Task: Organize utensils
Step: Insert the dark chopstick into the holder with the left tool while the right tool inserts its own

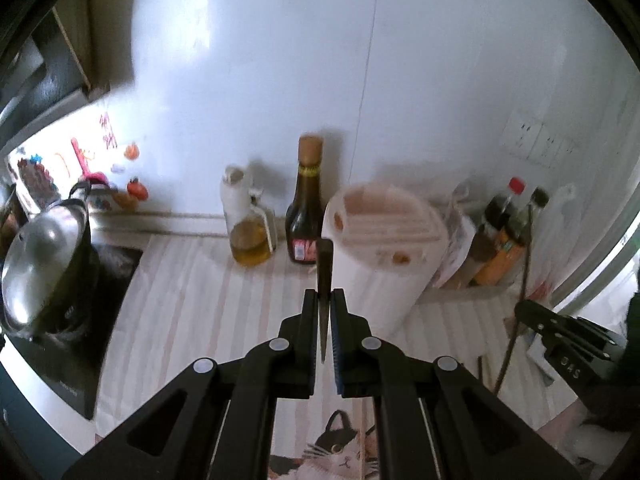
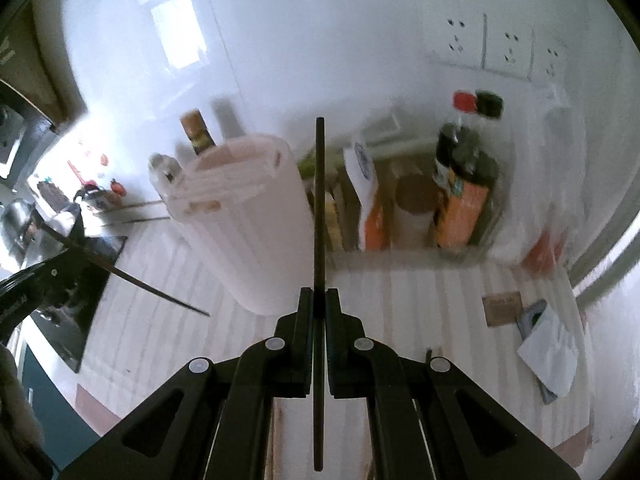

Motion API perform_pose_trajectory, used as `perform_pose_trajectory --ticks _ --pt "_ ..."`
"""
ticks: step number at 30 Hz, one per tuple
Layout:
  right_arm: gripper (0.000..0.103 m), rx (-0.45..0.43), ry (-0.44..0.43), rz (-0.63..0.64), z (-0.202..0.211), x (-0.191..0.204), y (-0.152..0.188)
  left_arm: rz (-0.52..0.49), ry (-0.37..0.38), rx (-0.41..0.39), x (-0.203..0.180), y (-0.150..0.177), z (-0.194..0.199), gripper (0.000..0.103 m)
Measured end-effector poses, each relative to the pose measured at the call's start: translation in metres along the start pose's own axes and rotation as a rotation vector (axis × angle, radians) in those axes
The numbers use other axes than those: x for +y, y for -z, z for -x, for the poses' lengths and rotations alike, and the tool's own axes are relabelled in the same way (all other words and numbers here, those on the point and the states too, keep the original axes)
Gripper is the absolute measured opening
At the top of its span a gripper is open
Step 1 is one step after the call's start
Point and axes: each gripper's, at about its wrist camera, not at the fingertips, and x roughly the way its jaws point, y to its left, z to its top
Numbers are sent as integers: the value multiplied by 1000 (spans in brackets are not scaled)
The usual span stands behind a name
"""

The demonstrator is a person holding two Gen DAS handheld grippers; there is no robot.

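Chopsticks (image 2: 319, 216), thin, dark, straight

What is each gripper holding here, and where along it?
Each grips one dark chopstick: left gripper near the thick end of its chopstick; right gripper around mid-length of its chopstick.

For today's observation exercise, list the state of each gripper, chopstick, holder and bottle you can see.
Left gripper: shut on a dark chopstick.
Right gripper: shut on a second chopstick.
White utensil holder: upright, slots look empty.
Brown sauce bottle: upright, capped.
Oil bottle: upright, partly full.
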Motion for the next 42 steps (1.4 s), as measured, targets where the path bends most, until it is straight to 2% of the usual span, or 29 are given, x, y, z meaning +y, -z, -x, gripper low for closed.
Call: perform_pose_trajectory --ticks 6,13,22,27,31,37,42 --pt "5 -77 -51 4 21 11 -36 3 8 -87 0 -33 34 4" --pt "5 -186 -103 23 40 28 -96 9 11 -203 1 -86 70 4" --pt "5 -267 -131 39 29 48 -171 -11 33 -286 -12 -150 72 4" --pt "5 -300 -133 37 8 55 -199 -23 53 -268 -19 -170 49 4" --pt "5 -311 -139 14 -18 55 -211 -17 80 -222 -20 -176 19 4" --pt "5 -336 -156 -14 -59 53 -210 12 102 -126 -12 -176 -31 4" --pt "5 -360 -157 -25 -82 46 -202 14 89 -74 -6 -172 -61 4"
